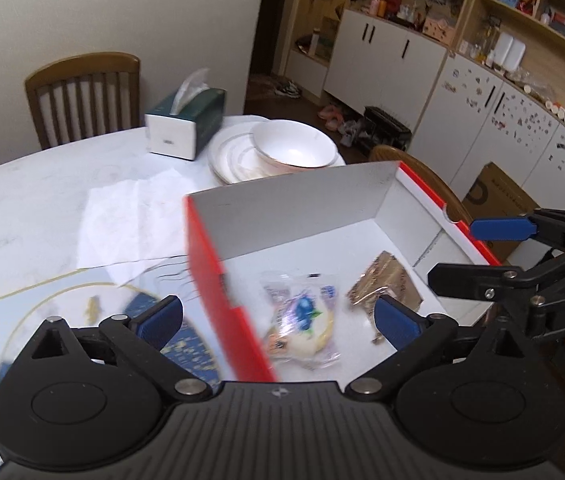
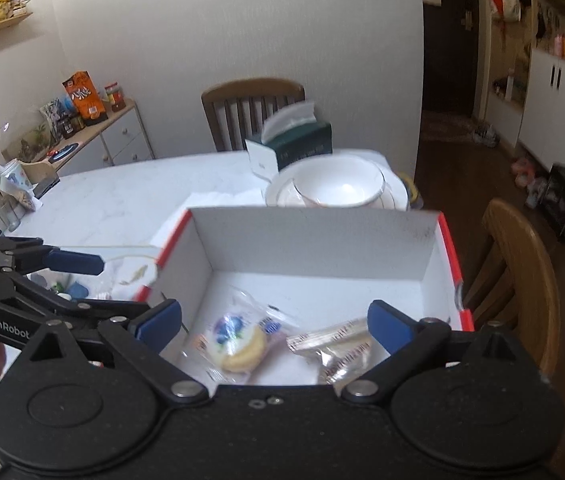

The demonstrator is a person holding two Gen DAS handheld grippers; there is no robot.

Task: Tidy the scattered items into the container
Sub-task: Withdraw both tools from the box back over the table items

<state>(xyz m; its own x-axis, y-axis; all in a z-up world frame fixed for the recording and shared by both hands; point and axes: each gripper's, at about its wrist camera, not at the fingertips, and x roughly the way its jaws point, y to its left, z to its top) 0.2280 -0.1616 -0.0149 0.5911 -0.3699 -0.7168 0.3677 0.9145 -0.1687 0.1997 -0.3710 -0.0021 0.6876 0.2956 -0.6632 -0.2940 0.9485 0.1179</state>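
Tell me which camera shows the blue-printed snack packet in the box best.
Right wrist view: the snack packet lies sharp and unobstructed on the box floor. Left wrist view shows it blurrier, beside the box's red wall.

Left gripper [image 1: 278,316], right gripper [image 2: 274,322]: black frames, blue fingertip pads [image 1: 396,322], silver screws, white lettering

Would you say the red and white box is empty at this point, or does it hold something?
Not empty: the box holds two wrapped snacks, a round pastry packet and a clear wrapper.
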